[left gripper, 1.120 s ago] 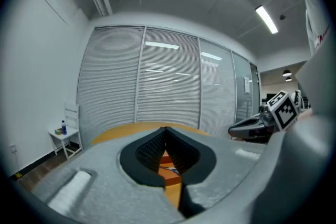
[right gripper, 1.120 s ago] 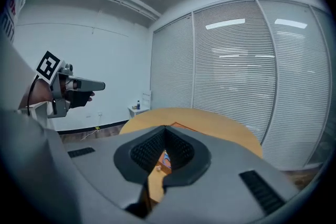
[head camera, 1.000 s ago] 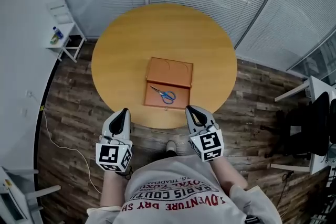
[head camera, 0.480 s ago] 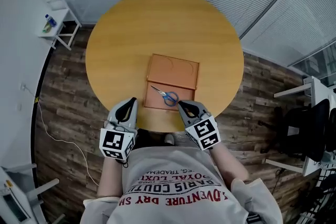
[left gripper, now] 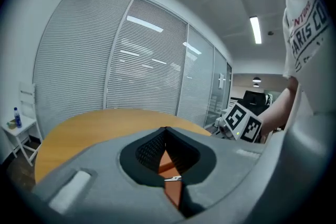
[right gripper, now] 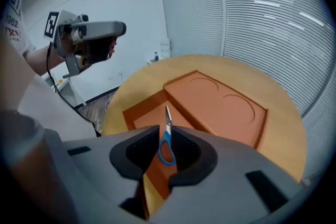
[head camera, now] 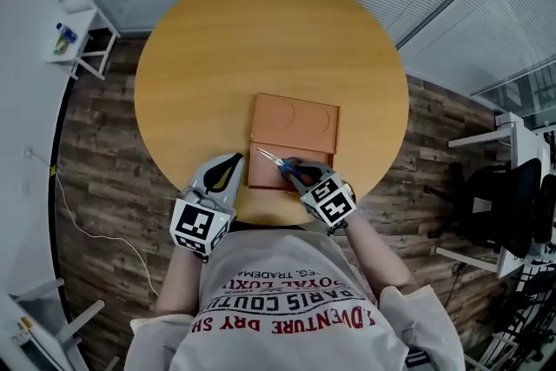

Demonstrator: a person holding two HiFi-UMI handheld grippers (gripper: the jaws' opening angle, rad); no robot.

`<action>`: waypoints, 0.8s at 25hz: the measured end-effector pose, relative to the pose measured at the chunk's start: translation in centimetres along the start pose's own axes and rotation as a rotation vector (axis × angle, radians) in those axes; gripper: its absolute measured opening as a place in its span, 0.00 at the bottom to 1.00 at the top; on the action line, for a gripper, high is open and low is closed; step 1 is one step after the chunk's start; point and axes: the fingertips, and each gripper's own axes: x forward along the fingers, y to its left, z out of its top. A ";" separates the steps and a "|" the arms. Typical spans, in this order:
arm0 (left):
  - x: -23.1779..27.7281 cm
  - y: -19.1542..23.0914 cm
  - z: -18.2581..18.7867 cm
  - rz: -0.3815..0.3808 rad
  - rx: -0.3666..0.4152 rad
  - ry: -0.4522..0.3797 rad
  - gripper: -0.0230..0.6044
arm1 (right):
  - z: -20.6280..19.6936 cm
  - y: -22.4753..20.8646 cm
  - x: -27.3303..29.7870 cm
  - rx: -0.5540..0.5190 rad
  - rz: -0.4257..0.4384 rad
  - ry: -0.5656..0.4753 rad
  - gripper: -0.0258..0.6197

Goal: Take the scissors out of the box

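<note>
Scissors (head camera: 276, 161) are finally getting lined up, right gripper (head camera: 294, 173) is sliding in over the box (head camera: 263, 176) with jaws slightly apart, left gripper (head camera: 231, 164) is idling, jaws together.

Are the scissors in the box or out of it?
In the box. The scissors lie flat on its floor, with the jaws of the right gripper on either side of their blue handle.

In the head view the right gripper (head camera: 294, 173) covers the handles of the scissors (head camera: 270, 157) and the box's (head camera: 295, 122) near right corner. I can't tell whether its jaws touch them. The left gripper (left gripper: 167, 131) blocks most of the box in its own view
</note>
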 end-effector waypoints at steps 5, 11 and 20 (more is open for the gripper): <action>1.3 2.1 -1.1 -0.002 -0.017 0.038 0.05 | -2.7 -0.5 3.2 -0.089 0.013 0.204 0.21; 2.3 4.1 -1.3 0.001 -0.031 0.051 0.05 | -4.6 -1.3 5.5 -0.165 0.012 0.368 0.27; 2.4 4.7 -2.4 0.009 -0.051 0.074 0.05 | -5.2 -1.9 6.6 -0.237 0.006 0.440 0.25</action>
